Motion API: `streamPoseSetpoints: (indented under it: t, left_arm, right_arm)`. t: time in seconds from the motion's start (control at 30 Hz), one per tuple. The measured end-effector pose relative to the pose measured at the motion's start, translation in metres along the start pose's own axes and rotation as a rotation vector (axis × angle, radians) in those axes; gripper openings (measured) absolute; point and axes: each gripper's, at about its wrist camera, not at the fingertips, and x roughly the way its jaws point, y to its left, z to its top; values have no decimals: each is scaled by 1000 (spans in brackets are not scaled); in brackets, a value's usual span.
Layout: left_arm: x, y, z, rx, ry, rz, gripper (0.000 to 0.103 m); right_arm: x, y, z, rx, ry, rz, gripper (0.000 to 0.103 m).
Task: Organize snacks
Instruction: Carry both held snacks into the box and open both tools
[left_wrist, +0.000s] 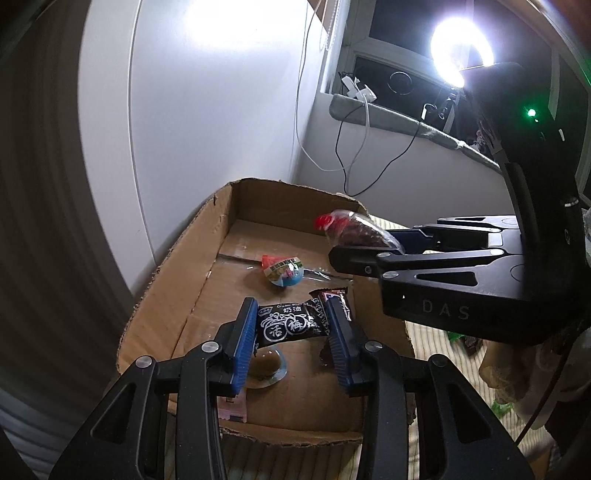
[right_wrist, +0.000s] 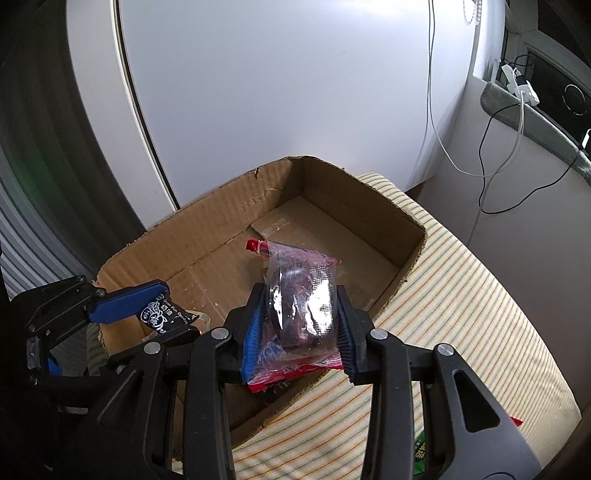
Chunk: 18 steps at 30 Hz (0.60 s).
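A round candy (left_wrist: 286, 275) already lay in the cardboard box (left_wrist: 177, 273), centre frame. A black packet (left_wrist: 291, 321) was clamped in the left tongs (left_wrist: 291, 338), a clear pouch (right_wrist: 301, 314) in the right tongs (right_wrist: 299, 332); neither had been dropped in yet.

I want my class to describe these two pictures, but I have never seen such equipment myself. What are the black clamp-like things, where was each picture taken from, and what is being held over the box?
The clamps are two hand-held grippers: a person carries one in each hand, and each has a camera looking forward along its two fingers. One picture comes from the left gripper, the other from the right gripper.

The left gripper holds a black candy packet with white writing. The right gripper holds a clear wrapper with red ends and something dark inside.

Both hang over an open cardboard box standing on a striped cloth. A few snacks already lie in the box, among them a round blue sweet.
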Motion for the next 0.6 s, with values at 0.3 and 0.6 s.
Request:
streamPoseSetpoints:
  t: [0.3,0.6]
  left_arm:
    - [-1,-1,0,-5,-2,12,51]
    - [-9,-10,1,-1,-14,-4,51]
  right_arm:
    - [-7,2,1,-13,-24,-24,57]
    - [-29,-3,-3,-6,-44,-40,57]
